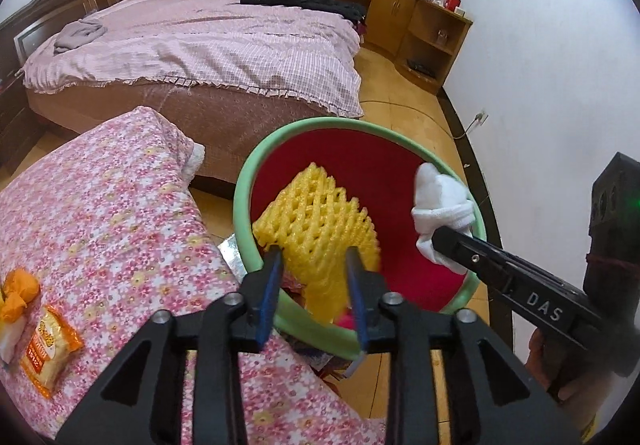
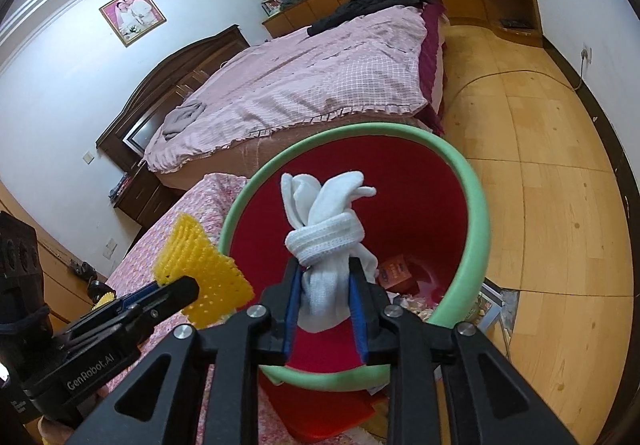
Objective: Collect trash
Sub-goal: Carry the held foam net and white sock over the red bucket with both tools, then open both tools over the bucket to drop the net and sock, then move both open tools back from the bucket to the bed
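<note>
Both grippers hover over the red bin (image 1: 280, 141) — left gripper (image 1: 316, 265) pinching yellow foam netting (image 1: 316, 221), right gripper (image 2: 324, 285) clamping knotted white socks (image 2: 324, 233) — best released once clear of the rim.

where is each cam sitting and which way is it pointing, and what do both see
Left wrist: sits on the left gripper, looking along its fingers over the bin toward the bed; the yellow foam net is between its fingers, the right gripper enters from the right.
Right wrist: sits on the right gripper, looking down into the bin; it grips a white sock bundle, the left gripper shows at lower left.
Shared: bin, net, sock bundle, bed.
</note>
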Demonstrator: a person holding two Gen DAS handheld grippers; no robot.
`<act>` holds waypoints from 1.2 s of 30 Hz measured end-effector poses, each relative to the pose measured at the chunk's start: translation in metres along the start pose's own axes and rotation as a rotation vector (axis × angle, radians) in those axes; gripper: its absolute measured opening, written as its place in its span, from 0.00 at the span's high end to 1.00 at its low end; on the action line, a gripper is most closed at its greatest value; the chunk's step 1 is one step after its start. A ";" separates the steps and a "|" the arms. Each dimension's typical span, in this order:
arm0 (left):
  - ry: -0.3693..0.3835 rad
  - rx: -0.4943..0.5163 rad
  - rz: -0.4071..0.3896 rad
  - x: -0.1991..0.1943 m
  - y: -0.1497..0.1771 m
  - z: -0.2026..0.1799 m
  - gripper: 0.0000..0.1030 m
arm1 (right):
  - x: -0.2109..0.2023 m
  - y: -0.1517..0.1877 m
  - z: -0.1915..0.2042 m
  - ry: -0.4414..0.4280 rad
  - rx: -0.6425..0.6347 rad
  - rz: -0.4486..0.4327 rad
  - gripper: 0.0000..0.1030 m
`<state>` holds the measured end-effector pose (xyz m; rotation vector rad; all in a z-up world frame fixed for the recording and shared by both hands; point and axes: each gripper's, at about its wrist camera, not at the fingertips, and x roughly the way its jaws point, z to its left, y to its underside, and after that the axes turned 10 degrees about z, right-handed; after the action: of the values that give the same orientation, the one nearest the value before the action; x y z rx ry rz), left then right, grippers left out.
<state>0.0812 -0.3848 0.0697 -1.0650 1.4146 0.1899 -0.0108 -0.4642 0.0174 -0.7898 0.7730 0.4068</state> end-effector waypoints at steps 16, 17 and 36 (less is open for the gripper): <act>-0.029 -0.042 -0.022 -0.022 0.016 0.022 0.54 | -0.014 0.011 0.004 -0.036 0.030 -0.029 0.53; -0.033 -0.050 -0.027 -0.025 0.018 0.026 0.54 | -0.015 0.012 0.006 -0.036 0.030 -0.031 0.52; -0.142 -0.255 -0.129 -0.096 0.066 0.134 0.54 | -0.018 0.048 0.091 -0.110 -0.064 0.000 0.47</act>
<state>0.1087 -0.2111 0.0943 -1.3222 1.2109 0.3524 -0.0088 -0.3649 0.0490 -0.8202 0.6595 0.4727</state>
